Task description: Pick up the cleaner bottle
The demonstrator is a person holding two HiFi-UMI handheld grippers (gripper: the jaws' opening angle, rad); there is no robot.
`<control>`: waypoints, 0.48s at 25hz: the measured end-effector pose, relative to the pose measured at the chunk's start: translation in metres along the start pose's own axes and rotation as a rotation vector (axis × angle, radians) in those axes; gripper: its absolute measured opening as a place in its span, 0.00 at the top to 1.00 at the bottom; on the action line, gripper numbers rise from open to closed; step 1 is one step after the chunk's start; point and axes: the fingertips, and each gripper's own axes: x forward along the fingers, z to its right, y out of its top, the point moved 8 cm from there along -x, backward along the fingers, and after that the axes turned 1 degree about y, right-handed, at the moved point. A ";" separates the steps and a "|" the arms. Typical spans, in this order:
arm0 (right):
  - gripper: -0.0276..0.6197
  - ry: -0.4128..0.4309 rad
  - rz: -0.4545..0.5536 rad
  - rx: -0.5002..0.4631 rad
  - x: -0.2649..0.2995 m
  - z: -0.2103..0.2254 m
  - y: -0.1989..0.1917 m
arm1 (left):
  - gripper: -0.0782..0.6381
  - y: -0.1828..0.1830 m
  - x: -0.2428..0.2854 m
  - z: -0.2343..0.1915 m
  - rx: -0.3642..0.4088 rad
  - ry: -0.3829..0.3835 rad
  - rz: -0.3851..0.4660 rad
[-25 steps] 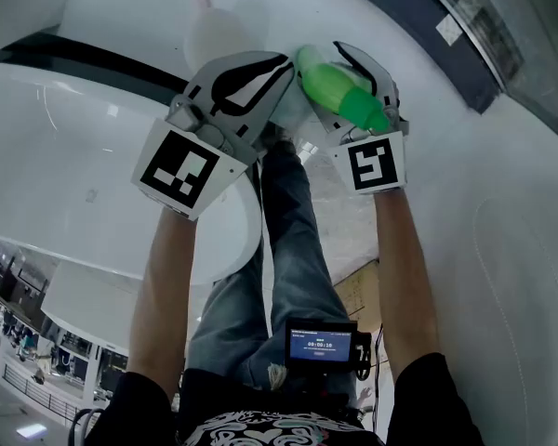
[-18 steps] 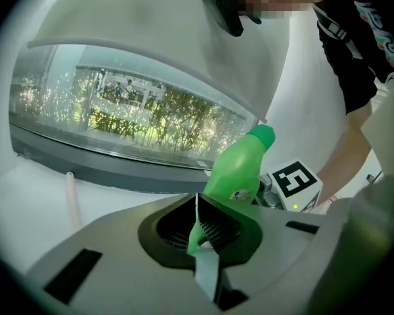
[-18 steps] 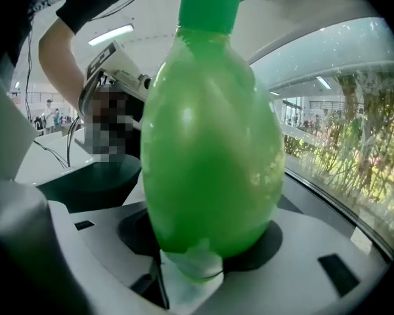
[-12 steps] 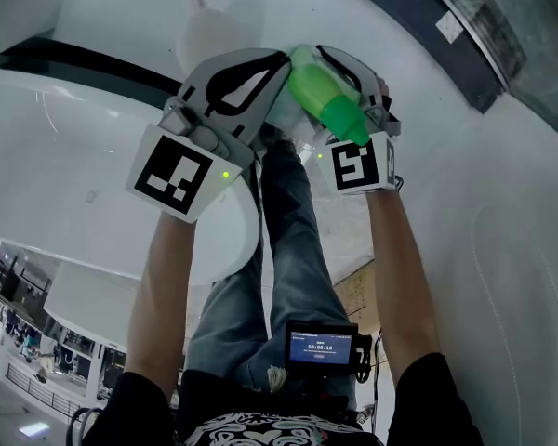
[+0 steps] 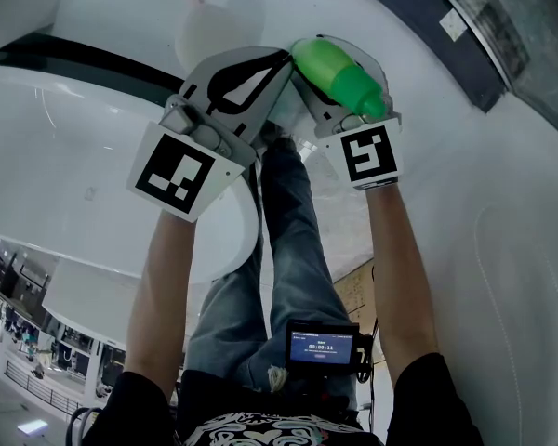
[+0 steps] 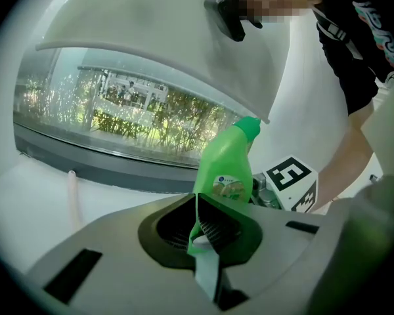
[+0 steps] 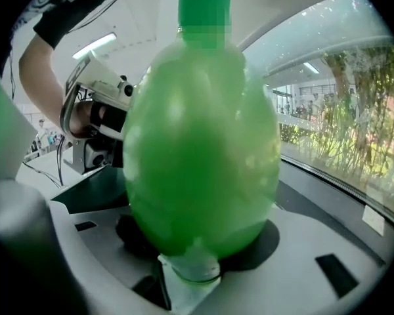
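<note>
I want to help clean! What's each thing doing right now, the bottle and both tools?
cleaner bottle: held in the air, cap on.
right tool: shut on the cleaner bottle; its jaws have just been closing.
left tool: shut, empty.
small screen: lit.

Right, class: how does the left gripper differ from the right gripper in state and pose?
The left gripper is shut and empty; the right gripper grips the green bottle, its jaws having just been closing on it. The left gripper's marker cube looks bigger in the head view than the right gripper's marker cube. Both are hand-held, side by side, with black-and-white marker cubes.
</note>
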 end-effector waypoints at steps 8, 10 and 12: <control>0.61 0.015 0.074 0.280 -0.006 0.022 -0.012 | 0.86 -0.002 0.000 -0.001 0.000 0.008 -0.003; 0.61 0.012 0.084 0.311 -0.006 0.024 -0.013 | 0.86 -0.002 -0.001 -0.001 0.005 0.007 -0.010; 0.61 0.010 0.098 0.360 -0.007 0.027 -0.015 | 0.86 -0.002 -0.002 -0.001 0.007 0.008 -0.014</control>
